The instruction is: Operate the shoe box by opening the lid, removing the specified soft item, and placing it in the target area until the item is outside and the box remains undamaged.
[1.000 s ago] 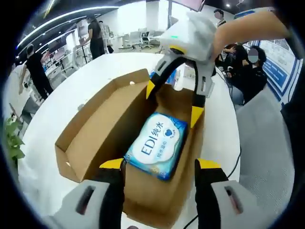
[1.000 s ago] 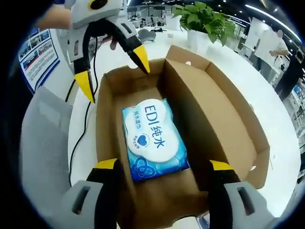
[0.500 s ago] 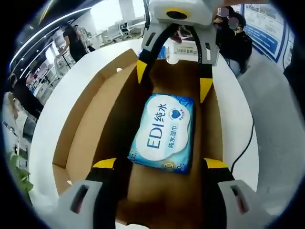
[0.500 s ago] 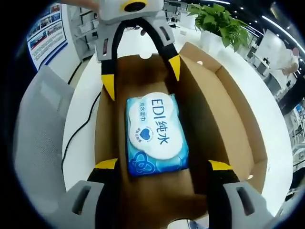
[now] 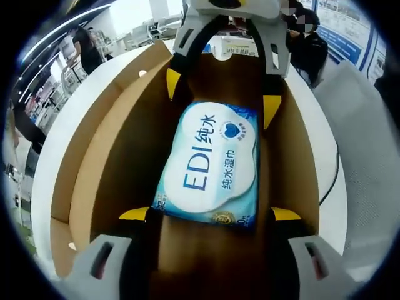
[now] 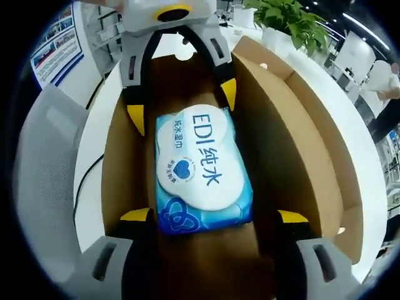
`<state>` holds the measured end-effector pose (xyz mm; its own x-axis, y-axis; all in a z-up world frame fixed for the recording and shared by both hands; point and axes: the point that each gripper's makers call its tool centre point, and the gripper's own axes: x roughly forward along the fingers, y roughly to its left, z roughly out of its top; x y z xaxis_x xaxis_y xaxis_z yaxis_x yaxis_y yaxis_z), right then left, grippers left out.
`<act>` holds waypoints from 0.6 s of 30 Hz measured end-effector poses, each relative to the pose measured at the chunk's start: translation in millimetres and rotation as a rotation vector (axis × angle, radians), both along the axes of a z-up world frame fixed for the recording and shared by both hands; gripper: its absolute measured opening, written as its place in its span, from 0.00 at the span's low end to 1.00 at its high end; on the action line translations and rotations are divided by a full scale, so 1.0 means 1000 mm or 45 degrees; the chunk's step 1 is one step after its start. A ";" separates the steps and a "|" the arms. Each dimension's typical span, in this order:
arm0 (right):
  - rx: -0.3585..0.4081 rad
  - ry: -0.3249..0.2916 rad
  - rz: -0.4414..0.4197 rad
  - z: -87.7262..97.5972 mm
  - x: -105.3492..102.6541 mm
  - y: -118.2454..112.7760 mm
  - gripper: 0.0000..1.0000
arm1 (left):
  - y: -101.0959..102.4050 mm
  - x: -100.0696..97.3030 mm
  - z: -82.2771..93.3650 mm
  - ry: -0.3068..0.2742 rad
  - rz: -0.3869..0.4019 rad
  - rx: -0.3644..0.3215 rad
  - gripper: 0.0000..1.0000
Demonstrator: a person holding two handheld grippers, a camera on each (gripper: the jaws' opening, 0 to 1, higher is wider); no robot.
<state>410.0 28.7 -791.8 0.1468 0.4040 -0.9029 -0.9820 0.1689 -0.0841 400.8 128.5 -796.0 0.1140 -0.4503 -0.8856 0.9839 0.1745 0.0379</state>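
1. One pack (image 5: 212,164) of wipes lies flat in the one box (image 5: 106,150), mid-frame, lid folded back (upper right in the right gripper view).
2. Likely light, soft, slick film; take it by its short ends.
3. Left gripper (image 5: 210,214) and right gripper (image 6: 214,216): jaws wide, holding nothing, straddling opposite ends.
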 end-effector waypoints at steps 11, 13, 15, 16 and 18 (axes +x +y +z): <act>0.010 -0.006 0.025 -0.017 -0.001 0.001 0.80 | -0.002 0.000 -0.019 0.032 -0.014 0.029 0.80; 0.013 0.010 0.022 -0.021 -0.003 0.002 0.79 | -0.003 -0.001 -0.022 0.023 -0.030 0.043 0.81; 0.039 0.030 0.033 -0.021 -0.007 0.005 0.77 | -0.003 -0.001 -0.025 0.022 -0.041 0.054 0.82; 0.046 0.030 0.039 -0.022 -0.008 0.007 0.75 | -0.003 0.000 -0.025 0.030 -0.042 0.056 0.82; 0.042 0.031 0.049 -0.026 -0.008 0.008 0.75 | -0.003 0.000 -0.025 0.037 -0.049 0.046 0.82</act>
